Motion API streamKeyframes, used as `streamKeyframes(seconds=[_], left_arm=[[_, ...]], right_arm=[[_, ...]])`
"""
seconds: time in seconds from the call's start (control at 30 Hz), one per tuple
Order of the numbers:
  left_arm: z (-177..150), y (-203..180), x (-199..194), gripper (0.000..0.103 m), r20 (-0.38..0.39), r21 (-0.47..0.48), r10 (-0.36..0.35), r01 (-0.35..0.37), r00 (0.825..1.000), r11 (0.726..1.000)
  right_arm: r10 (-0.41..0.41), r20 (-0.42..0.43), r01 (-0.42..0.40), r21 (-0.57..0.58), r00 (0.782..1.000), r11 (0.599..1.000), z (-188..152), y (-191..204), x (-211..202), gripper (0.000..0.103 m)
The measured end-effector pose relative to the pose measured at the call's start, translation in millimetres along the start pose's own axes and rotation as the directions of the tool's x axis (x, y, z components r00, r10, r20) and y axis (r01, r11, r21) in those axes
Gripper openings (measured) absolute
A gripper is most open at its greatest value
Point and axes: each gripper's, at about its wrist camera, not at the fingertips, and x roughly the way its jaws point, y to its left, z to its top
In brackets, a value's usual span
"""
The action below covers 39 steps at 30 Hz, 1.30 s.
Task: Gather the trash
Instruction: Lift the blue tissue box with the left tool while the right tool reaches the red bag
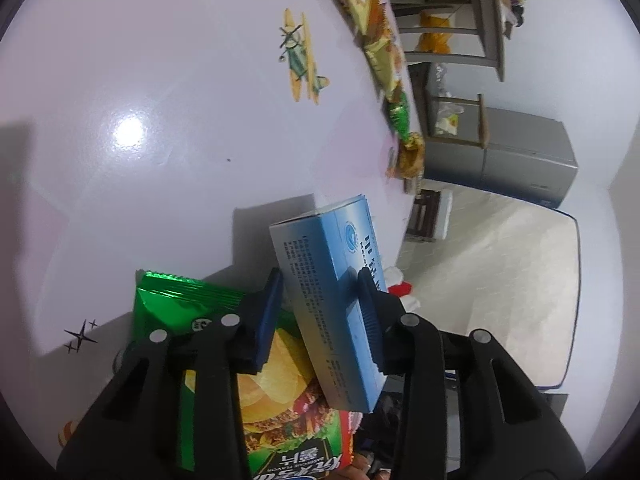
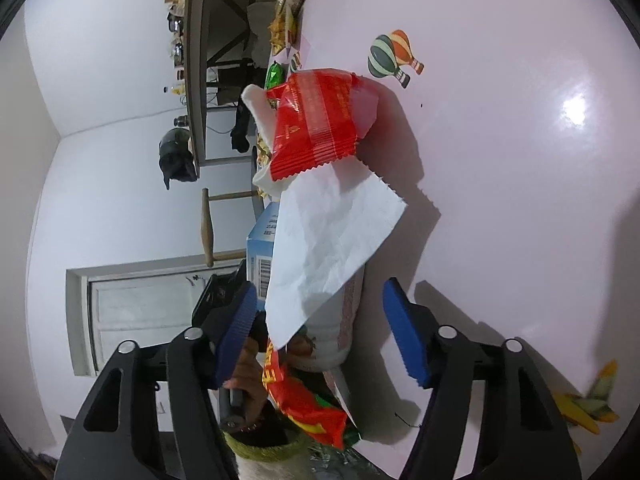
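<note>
My left gripper (image 1: 320,312) is shut on a light blue carton (image 1: 332,292), held above the edge of the pink table (image 1: 160,120). A green chip bag (image 1: 224,360) with a burger picture lies under its left finger. My right gripper (image 2: 320,332) is open; between its fingers stand a white crumpled paper (image 2: 328,240) and a white bottle (image 2: 340,332). A red wrapper (image 2: 316,120) sits on top of the pile. The blue carton (image 2: 260,248) shows behind the paper. A red and green packet (image 2: 308,408) lies below.
Several snack packets (image 1: 380,48) line the table's far edge. Aeroplane (image 1: 300,60) and balloon (image 2: 394,56) stickers mark the tabletop. Beyond the edge are a grey cabinet (image 1: 520,160), wooden shelves (image 2: 196,60) and a tiled floor (image 1: 500,260).
</note>
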Motion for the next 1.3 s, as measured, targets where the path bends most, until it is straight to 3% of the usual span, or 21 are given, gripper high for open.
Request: streamKeyframes(seconds=[0.17, 0.33, 0.43, 0.8, 1.03, 1.2, 1.3], left_arm=[[-3.5, -0.7, -5.8, 0.032, 0.018, 0.003, -0.053, 0.053, 0.998, 0.999], [-6.6, 0.3, -13.5, 0.03, 0.04, -0.008, -0.126, 0.126, 0.991, 0.992], [-7.8, -1.5, -21.7, 0.03, 0.055, -0.002, -0.175, 0.176, 0.983, 0.984], [-19.9, -34.2, -56.1, 0.03, 0.09, 0.083, -0.34, 0.333, 0.936, 0.939], [-30.1, -57.7, -80.3, 0.03, 0.104, 0.147, -0.39, 0.373, 0.915, 0.916], [-40.1, -66.4, -92.3, 0.03, 0.112, 0.186, -0.396, 0.372, 0.912, 0.91], [-47.9, -65.6, -93.6, 0.03, 0.108, 0.203, -0.379, 0.353, 0.919, 0.913]], right_arm=[[0.033, 0.018, -0.033, 0.024, 0.999, 0.999, 4.5, -2.3, 10.6, 0.044], [0.086, 0.015, -0.086, 0.019, 0.996, 0.996, 5.3, -2.1, 15.0, 0.011], [0.107, 0.02, -0.106, -0.021, 0.994, 0.994, 3.1, 7.2, 12.8, 0.006], [0.214, 0.009, -0.209, -0.177, 0.977, 0.962, -5.3, 61.0, -3.2, 0.004], [0.267, 0.011, -0.256, -0.25, 0.964, 0.934, -13.8, 90.0, -22.1, 0.004], [0.224, 0.041, -0.207, -0.26, 0.974, 0.943, -20.9, 85.7, -38.7, 0.006], [0.123, 0.08, -0.101, -0.242, 0.989, 0.965, -19.2, 69.8, -45.9, 0.01]])
